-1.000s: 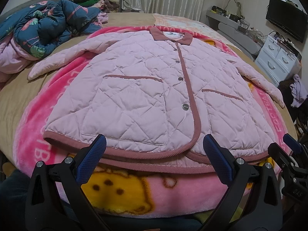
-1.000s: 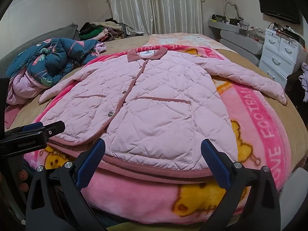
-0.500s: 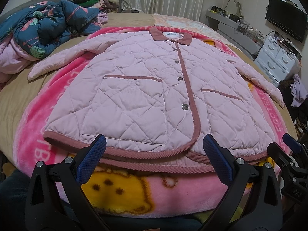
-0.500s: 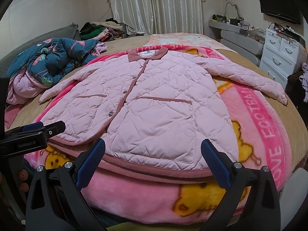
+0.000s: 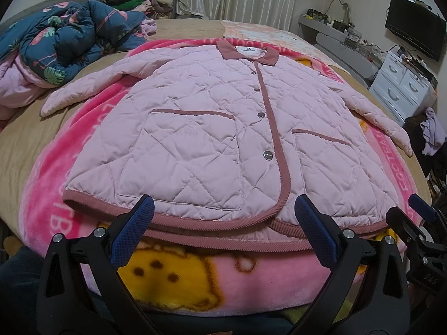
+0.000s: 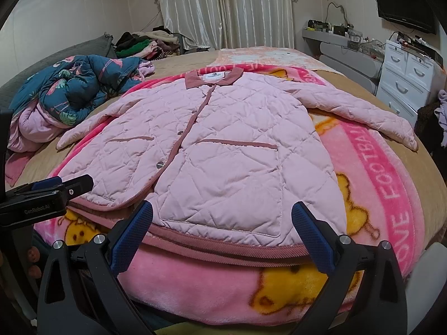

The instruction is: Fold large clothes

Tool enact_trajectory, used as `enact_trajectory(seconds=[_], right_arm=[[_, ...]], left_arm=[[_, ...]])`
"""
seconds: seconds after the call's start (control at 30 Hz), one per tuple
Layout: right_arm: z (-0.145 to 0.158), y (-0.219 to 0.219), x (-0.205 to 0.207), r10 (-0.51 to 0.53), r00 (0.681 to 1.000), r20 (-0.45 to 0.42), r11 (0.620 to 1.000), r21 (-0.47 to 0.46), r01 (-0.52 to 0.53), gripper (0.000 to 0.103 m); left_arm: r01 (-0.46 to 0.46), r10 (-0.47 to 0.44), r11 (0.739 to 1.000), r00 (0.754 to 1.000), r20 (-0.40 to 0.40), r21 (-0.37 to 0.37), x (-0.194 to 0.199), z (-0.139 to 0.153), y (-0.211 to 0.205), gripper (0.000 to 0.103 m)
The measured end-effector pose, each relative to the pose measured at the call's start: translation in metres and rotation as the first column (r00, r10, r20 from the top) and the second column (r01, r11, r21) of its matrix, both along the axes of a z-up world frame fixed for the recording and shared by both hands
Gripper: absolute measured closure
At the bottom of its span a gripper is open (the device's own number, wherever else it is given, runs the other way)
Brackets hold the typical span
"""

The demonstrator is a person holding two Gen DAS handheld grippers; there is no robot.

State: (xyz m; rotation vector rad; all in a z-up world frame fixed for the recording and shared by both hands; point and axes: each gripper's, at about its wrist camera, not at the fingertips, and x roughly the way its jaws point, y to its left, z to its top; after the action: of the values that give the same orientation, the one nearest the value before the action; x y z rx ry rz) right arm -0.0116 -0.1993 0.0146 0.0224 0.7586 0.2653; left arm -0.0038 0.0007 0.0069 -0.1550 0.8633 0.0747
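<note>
One jacket [image 5: 223, 128], one blanket [image 5: 195, 279], two tongs.

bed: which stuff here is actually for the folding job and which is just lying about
For the job:
pink quilted jacket, spread flat and buttoned
left gripper, jaws open
right gripper, jaws open

Just lying about:
pink cartoon blanket under the jacket
blue flowered quilt
clothes pile
white drawers
TV

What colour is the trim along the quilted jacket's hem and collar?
Dusty rose, darker than the pale pink jacket; the hem trim shows best in the left wrist view.
</note>
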Motion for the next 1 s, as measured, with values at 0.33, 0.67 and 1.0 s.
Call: enact_trajectory(seconds=[0.33, 0.67, 1.0], right_arm=[[0.0, 0.001, 0.001, 0.004, 1.0, 0.001, 1.0, 0.005, -0.004, 0.004], [0.001, 0.011, 0.017, 0.039, 0.999, 0.011, 0.999, -0.009, -0.039, 0.004], [0.002, 0.012, 0.043, 0.05, 0.999, 0.009, 0.999, 0.0, -0.05, 0.004]], left_arm=[[-0.003, 0.003, 1.0, 1.0, 0.0, 0.003, -0.001, 0.006, 0.001, 0.009], [-0.02, 0.02, 1.0, 1.0, -0.008, -0.002, 0.008, 0.005, 0.002, 0.009], [-0.042, 0.042, 0.999, 0.999, -0.007, 0.006, 0.03, 0.008, 0.0, 0.009]])
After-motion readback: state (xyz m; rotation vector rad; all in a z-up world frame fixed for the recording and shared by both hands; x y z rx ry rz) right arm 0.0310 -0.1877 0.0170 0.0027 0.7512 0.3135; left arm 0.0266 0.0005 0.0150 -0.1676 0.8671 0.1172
